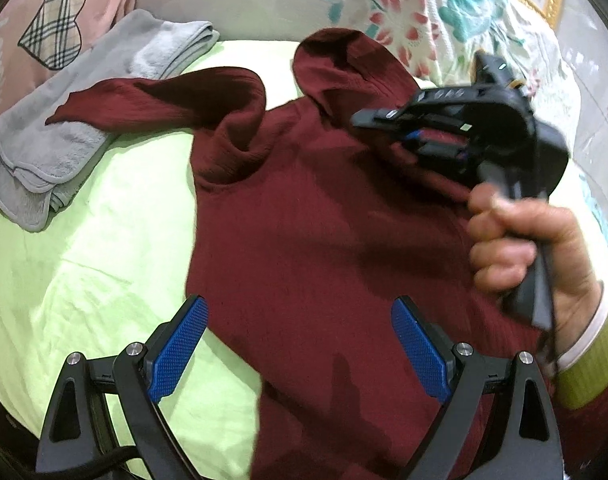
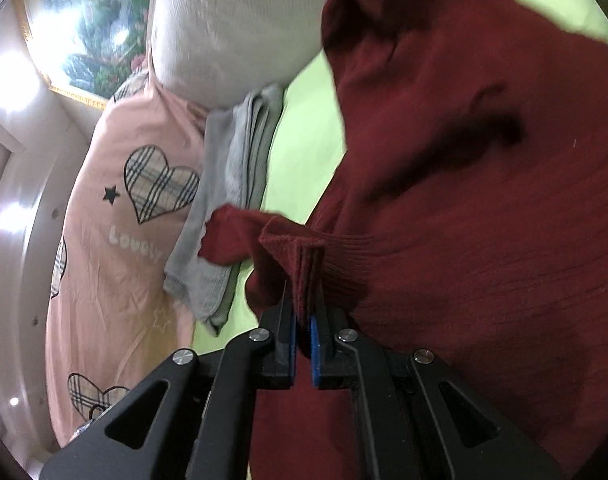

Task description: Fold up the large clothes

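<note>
Grey towel (image 1: 44, 152) under maroon sweater (image 1: 323, 220) sleeve

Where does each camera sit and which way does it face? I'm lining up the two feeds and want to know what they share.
Left wrist: sits on the left gripper, looking down over its open blue pads at the maroon sweater on the green sheet; the right hand holding the right gripper shows.
Right wrist: sits on the right gripper, rolled sideways, looking along jaws shut on the sweater's ribbed edge; no hand shows.
Shared: sweater, green sheet, grey towel, pink heart-print bedding.
</note>
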### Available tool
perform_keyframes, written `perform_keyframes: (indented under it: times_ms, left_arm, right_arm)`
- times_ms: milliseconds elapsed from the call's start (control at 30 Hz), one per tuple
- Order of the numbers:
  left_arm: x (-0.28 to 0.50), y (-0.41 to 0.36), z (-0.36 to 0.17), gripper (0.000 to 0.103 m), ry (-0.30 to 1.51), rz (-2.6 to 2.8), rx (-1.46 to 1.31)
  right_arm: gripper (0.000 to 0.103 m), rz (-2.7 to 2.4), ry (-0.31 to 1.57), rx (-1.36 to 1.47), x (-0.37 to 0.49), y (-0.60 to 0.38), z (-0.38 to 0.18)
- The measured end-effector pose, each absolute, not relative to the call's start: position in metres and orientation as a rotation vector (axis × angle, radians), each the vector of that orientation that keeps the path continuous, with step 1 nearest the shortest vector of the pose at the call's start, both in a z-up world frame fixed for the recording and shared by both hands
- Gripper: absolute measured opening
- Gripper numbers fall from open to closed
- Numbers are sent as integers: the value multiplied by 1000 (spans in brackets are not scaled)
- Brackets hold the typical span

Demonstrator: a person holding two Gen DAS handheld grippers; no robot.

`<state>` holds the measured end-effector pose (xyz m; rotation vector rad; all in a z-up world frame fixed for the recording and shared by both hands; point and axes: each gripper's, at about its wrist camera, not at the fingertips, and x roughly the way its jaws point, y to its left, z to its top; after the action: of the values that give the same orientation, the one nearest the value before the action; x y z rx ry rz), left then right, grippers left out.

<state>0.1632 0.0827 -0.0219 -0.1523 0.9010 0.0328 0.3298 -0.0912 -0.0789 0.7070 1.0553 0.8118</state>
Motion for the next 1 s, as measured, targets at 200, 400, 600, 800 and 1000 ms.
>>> perform_keyframes:
  times_ms: [200,400,600,800,1000]
  left_arm:
    - [195,95,-21,94,898,-3,-204]
    - [254,93,-33,94,933,-68,-251]
    - [310,99,-65,70,1028,-81,-328]
    - [318,88,-64,8,983,-114,-289]
    - [295,93,-34,6,835,-27,-187]
  right_arm:
    - [38,840,1133,756,333,-80,-101]
    - [49,772,997,775,300,-148,-70]
    - [50,592,851,787,241,-244,-41]
    - [50,417,767,787,212,-309,-28]
    - [50,265,747,703,216,-351,-17]
